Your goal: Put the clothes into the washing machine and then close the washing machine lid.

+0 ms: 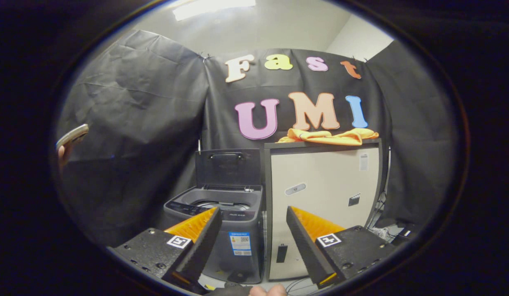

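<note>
An orange garment [330, 136] lies crumpled and spread flat on the dark top of a tall pale cabinet [324, 193], far from the gripper and against the black cloth wall [135, 123] of the booth. Just left of the cabinet and touching its side stands a small grey top-loading washing machine [221, 222], its lid [228, 166] raised upright at the back so that the round drum opening shows beneath it. A label is stuck on the machine's front panel, and others on the cabinet's face; none can be made out. In the near foreground the gripper [252, 216] hangs in the air with its two fingers spread wide apart, released and holding nothing, touching nothing; the left finger [196, 230] lines up in front of the washing machine, the right finger [307, 230] in front of the cabinet, and the seam between the two appliances shows in the gap. Cables [377, 230] trail on the floor to the right of the cabinet's foot. At the far left, a hand [67, 144] holds a slim flat object, seemingly a phone.
</note>
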### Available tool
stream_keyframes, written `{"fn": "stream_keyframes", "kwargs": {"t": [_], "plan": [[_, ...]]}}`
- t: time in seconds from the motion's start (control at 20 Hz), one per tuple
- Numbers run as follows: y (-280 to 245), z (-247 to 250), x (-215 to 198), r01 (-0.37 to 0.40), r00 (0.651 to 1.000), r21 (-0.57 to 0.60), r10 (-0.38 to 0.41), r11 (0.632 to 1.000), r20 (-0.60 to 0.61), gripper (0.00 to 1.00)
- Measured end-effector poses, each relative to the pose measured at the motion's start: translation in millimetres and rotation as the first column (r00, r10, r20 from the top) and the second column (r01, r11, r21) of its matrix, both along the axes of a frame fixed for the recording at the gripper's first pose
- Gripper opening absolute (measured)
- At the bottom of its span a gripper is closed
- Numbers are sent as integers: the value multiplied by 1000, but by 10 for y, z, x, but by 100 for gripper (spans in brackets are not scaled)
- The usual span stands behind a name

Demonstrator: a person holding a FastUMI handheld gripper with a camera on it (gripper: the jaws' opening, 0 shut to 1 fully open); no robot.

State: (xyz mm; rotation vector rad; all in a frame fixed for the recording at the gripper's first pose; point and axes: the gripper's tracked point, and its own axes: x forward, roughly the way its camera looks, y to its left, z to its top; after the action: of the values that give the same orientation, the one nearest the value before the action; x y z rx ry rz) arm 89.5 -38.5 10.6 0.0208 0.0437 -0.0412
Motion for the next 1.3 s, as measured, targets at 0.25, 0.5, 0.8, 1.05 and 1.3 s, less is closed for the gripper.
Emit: {"fn": "stream_keyframes", "kwargs": {"t": [0.25,0.5,0.8,1.05,1.3], "plan": [[-295,219,285,35,999,11,-35,999,17,96],[-474,362,501,46,998,9,-46,999,32,98],[-684,703,754,98,994,22,-99,995,38,98],[-1043,998,1136,144,989,16,-144,989,18,98],[-1538,1296,1474,212,977,-32,-211,977,15,98]]}}
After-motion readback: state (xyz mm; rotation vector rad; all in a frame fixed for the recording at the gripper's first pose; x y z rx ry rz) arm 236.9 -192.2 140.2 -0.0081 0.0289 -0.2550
